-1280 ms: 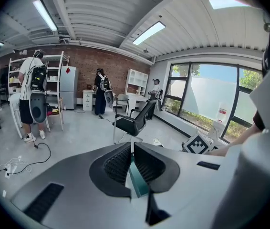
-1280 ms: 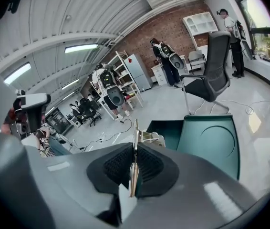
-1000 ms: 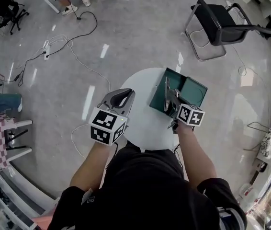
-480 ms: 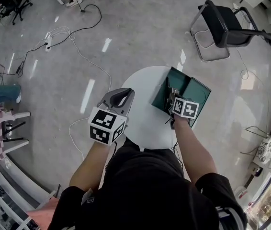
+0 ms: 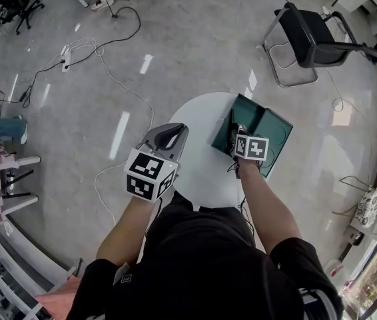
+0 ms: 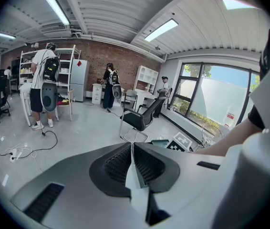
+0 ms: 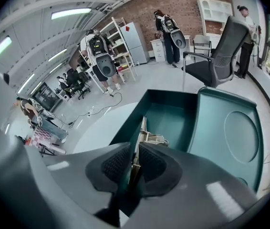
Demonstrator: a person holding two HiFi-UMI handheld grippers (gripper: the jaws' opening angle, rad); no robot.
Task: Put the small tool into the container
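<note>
The right gripper [image 7: 136, 149] is what I'm watching. Its jaws are narrow and opening, with the small tool [image 7: 154, 137] standing between the ribbed pads. It is a thin metal piece held on edge. I make out only a sliver of gap on each side of it, so the pads look to be off it rather than pressing. From the jaws the tool runs forward and down into the deep half of the green container [image 7: 173, 116], close to that half's left wall. I can't tell whether its far end touches the bottom.

In the head view the right gripper [image 5: 237, 129] sits over the near left part of the container [image 5: 223, 135]. The open lid [image 5: 273, 131] lies flat to the right, and the whole box rests at the right edge of the round white table [image 5: 198, 155].

The left gripper [image 6: 132, 149] has its jaws closed together with nothing between them. In the head view it [image 5: 168, 136] hangs at the table's left edge, well apart from the container.
</note>
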